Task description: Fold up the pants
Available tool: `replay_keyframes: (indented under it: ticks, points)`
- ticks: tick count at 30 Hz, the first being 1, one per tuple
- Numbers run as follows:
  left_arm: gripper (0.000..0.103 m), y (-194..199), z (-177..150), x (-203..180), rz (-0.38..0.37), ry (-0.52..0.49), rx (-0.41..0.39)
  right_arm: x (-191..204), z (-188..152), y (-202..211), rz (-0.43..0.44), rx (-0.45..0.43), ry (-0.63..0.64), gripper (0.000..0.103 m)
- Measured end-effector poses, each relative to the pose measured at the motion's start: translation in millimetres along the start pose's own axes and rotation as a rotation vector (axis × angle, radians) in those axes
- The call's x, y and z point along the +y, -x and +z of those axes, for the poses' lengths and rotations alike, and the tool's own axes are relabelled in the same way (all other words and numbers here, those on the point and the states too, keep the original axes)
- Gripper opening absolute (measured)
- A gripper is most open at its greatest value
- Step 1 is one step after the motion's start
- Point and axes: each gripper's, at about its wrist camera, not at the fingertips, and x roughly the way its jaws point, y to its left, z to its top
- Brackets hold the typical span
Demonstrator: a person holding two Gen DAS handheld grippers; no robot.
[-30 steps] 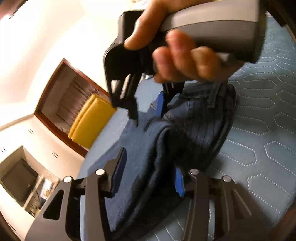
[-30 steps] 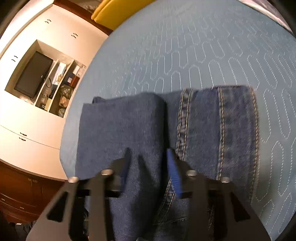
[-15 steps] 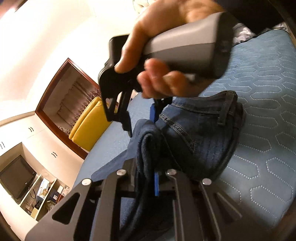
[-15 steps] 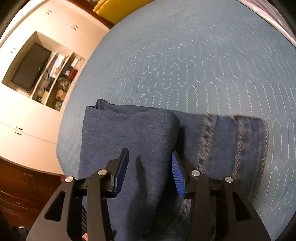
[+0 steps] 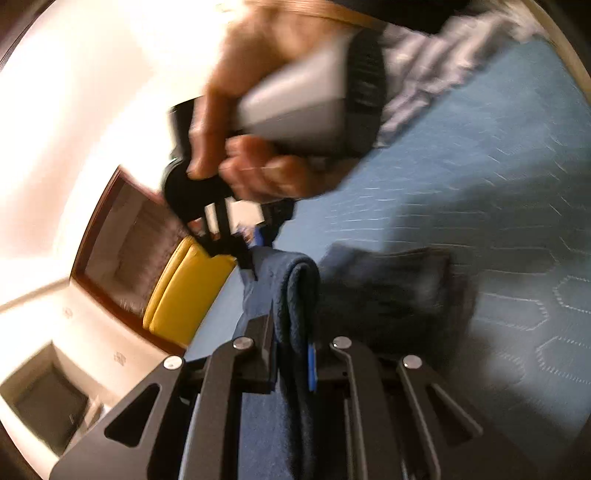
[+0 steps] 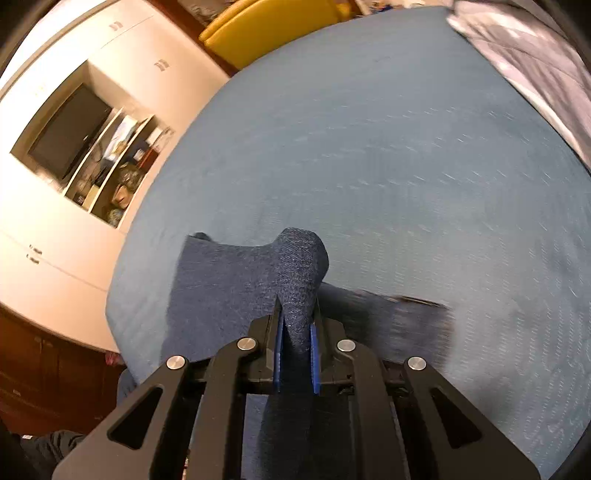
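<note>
Two grippers: both are clenched on the same pair of pants, each one pinching a ridge of the dark blue denim.
Left gripper (image 5: 291, 354): its jaws have just been closing and a thick fold of the cloth is now squeezed between the pads.
Right gripper (image 6: 297, 350): its jaws have just been closing too; a hump of denim stands up between the blue pads, and the person's hand (image 5: 255, 147) holds the grey handle, seen from the left wrist.
Pants (image 6: 229, 291): they lie partly folded on the blue quilted bed cover (image 6: 388, 147), toward its near edge; the gripped fold is raised off the cover while the rest is flat on it, and the part to the right is blurred.
Step in hand: it seems to be the lifting of the pinched edge, to carry it over the rest of the pants for the next fold.
How to do it well: both grippers should rise at the same pace and travel together, so the edge stays straight and taut between them.
Risk: the denim is thick and heavy, so a layer may slip out if one side pulls ahead.
Release: better only when the carried edge lies square over the lower layer.
Surroundings: a yellow chair (image 6: 273, 26) stands beyond the far edge of the bed.
</note>
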Motion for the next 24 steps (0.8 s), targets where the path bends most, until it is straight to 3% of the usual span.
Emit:
replay_keyframes:
  ticks: [6, 14, 18, 20, 21, 22, 23, 24]
  points:
    - [0.011, -9, -3, -39, -0.056, -0.104, 0.013, -39, -20, -5, 0.025, -0.005, -0.041, 0.011]
    - [0.011, -6, 2, -45, -0.069, -0.140, 0.020, -47, -28, -6, 0.054, -0.026, -0.052, 0.011]
    - [0.013, -13, 4, -48, -0.069, -0.136, 0.038, -53, -29, -17, 0.007, -0.029, -0.051, 0.012]
    - [0.018, -13, 7, -42, -0.081, -0.108, 0.043, -50, -31, -21, -0.031, -0.042, -0.043, 0.018]
    - [0.030, -11, 8, -38, -0.089, -0.094, 0.036, -46, -32, -22, -0.079, -0.056, -0.029, 0.027]
    - [0.044, -7, 8, -32, -0.080, -0.076, 0.023, -43, -33, -21, -0.104, -0.072, -0.019, 0.029]
    - [0.052, -2, 8, -25, -0.079, -0.054, 0.010, -40, -33, -18, -0.118, -0.090, -0.013, 0.031]
    - [0.066, 7, 9, -9, -0.117, 0.007, -0.002, -37, -33, -13, -0.143, -0.116, -0.016, 0.039]
